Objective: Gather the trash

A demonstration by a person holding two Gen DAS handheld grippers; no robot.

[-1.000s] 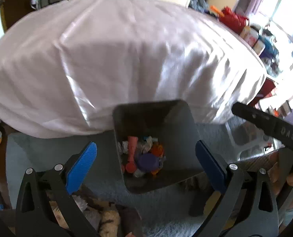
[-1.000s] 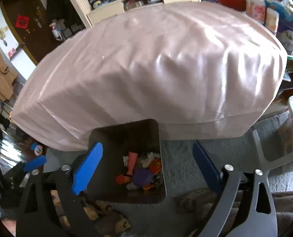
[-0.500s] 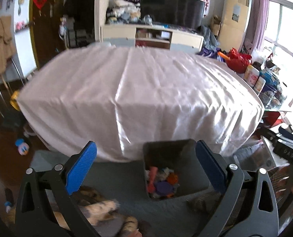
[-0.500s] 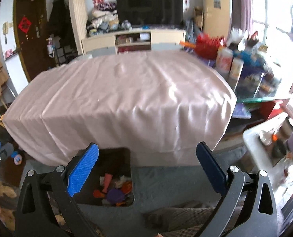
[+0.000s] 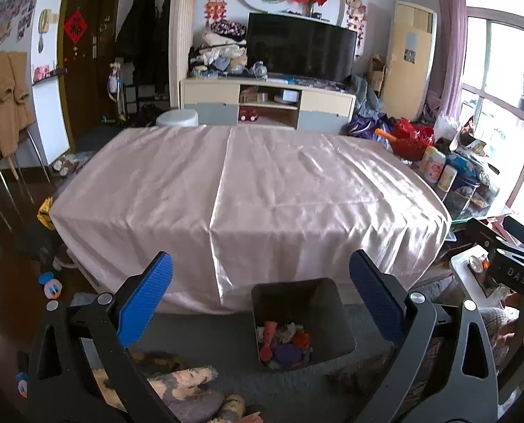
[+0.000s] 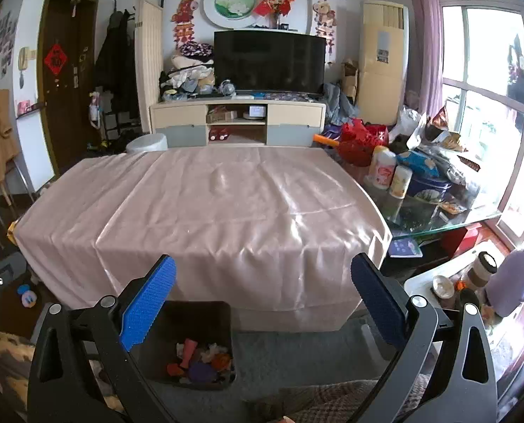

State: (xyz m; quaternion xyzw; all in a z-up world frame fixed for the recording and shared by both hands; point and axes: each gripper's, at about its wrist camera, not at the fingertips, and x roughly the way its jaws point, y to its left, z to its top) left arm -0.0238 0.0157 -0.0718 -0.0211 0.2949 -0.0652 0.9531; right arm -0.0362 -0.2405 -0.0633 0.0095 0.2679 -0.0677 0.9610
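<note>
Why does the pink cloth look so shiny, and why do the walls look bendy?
In the left wrist view, window light glares white off the satin tablecloth, and the fisheye lens bows the door and room edges. In the right wrist view, the same glare streaks the tablecloth, the window is washed out bright, and the bin sits in shade below.

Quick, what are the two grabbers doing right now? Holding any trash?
Left gripper: open, fingers wide apart, holding nothing.
Right gripper: open, fingers wide apart, holding nothing.
</note>
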